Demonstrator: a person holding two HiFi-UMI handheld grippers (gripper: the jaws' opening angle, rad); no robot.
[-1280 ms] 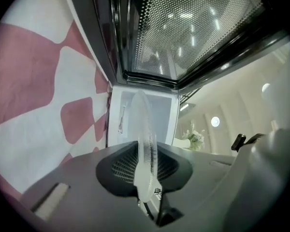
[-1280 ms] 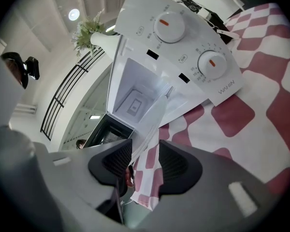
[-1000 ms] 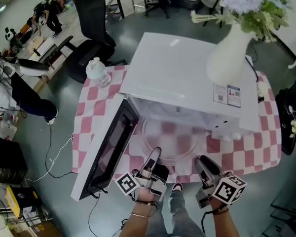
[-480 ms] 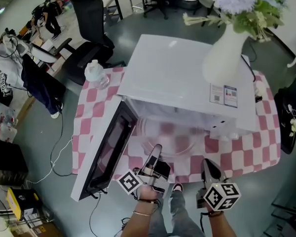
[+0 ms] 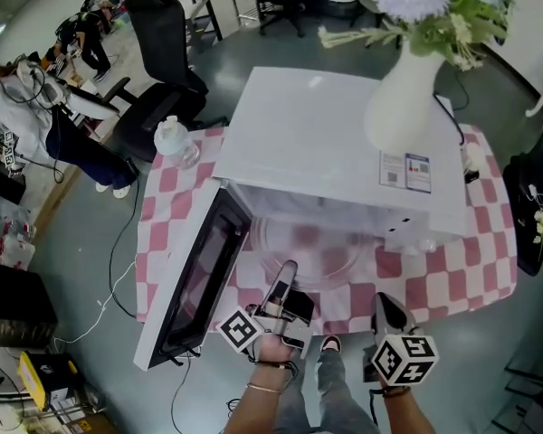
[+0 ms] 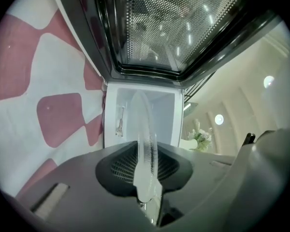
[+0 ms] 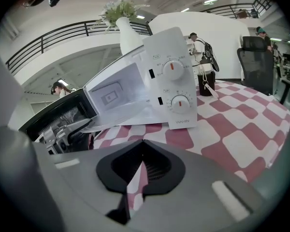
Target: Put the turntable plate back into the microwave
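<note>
The clear glass turntable plate [image 5: 309,253] lies level in the mouth of the white microwave [image 5: 326,143], whose door [image 5: 199,269] hangs open to the left. My left gripper [image 5: 284,277] is shut on the plate's near rim. In the left gripper view the plate [image 6: 146,151] runs edge-on between the jaws toward the white cavity [image 6: 121,111]. My right gripper [image 5: 385,311] hovers at the table's front edge, right of the plate, shut and holding nothing. From the right gripper view [image 7: 141,172] the plate [image 7: 118,117] shows in the doorway.
A white vase [image 5: 403,98] of flowers stands on the microwave's top. A water bottle [image 5: 176,143] sits on the pink checked cloth [image 5: 452,278] at the back left, a dark cup [image 7: 205,81] beside the control panel. Office chairs [image 5: 163,43] and a person [image 5: 36,107] are beyond.
My right gripper's jaws have gone from wide open to shut, and it has rolled and dropped a little. The left gripper and the plate have stayed put.
</note>
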